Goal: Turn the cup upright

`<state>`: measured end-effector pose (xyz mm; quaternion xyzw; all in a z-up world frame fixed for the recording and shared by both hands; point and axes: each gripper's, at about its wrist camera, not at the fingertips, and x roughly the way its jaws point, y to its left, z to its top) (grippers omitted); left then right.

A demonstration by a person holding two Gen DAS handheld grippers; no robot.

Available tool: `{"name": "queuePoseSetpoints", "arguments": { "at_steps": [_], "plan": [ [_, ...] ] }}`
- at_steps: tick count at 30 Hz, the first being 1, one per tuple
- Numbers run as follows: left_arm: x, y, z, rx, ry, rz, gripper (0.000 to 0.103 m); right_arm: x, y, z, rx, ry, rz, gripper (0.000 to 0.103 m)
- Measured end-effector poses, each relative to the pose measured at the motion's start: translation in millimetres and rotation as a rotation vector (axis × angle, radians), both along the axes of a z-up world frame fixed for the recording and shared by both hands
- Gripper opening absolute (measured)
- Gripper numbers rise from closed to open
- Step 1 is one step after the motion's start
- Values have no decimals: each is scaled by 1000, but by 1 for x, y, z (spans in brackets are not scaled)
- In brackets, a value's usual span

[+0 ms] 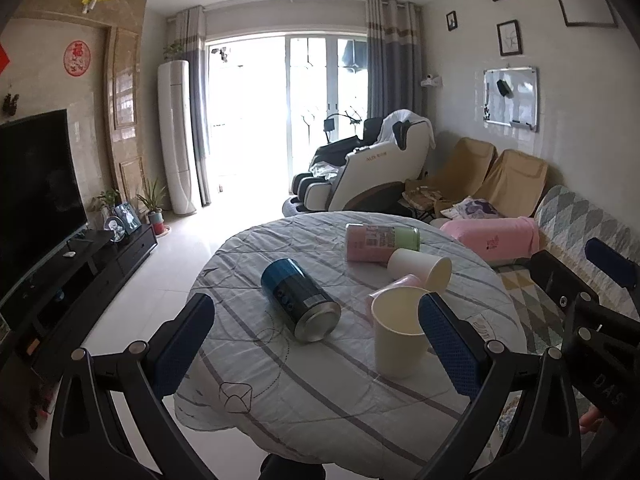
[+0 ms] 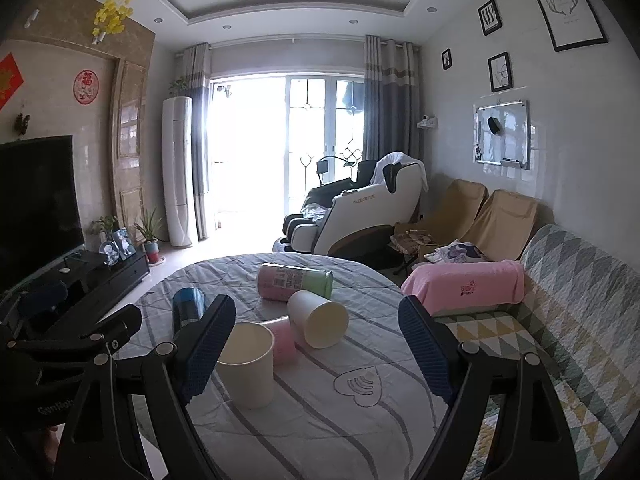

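Observation:
A cream paper cup (image 1: 398,334) (image 2: 248,364) stands upright on the round table (image 1: 320,392) (image 2: 340,432). A second white paper cup (image 1: 420,270) (image 2: 318,318) lies on its side behind it, mouth toward me. A pink cup (image 1: 394,286) (image 2: 282,340) lies on its side between them. My left gripper (image 1: 316,340) is open and empty above the near table edge; its right finger overlaps the upright cup. My right gripper (image 2: 316,352) is open and empty, its left finger beside the upright cup.
A blue tin can (image 1: 300,298) (image 2: 188,306) lies on its side at the table's left. A pink-and-green canister (image 1: 380,242) (image 2: 294,282) lies at the back. A sofa (image 2: 560,320) with a pink towel (image 2: 464,286) stands right. A TV cabinet (image 1: 80,264) stands left.

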<state>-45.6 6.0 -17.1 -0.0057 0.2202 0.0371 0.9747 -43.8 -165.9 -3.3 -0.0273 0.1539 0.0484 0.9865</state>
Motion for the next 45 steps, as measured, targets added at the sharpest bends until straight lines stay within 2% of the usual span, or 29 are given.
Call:
{"name": "queuePoseSetpoints", "arguments": {
  "at_steps": [14,26,36,45],
  "plan": [
    [17,-16,-14,-2,76,-50,103,7,-14,-6,-18,38,-42,85],
    [21,-23,-12,18,68,-50,103,9,-22,-8,-7,52,-48,85],
    [20,-23,-9,30,30,-39,103,9,-22,-8,-5,54,-47,85],
    [24,-19,-13,22,60,-44,103,15,-20,-12,-8,72,-37,85]
  ]
}}
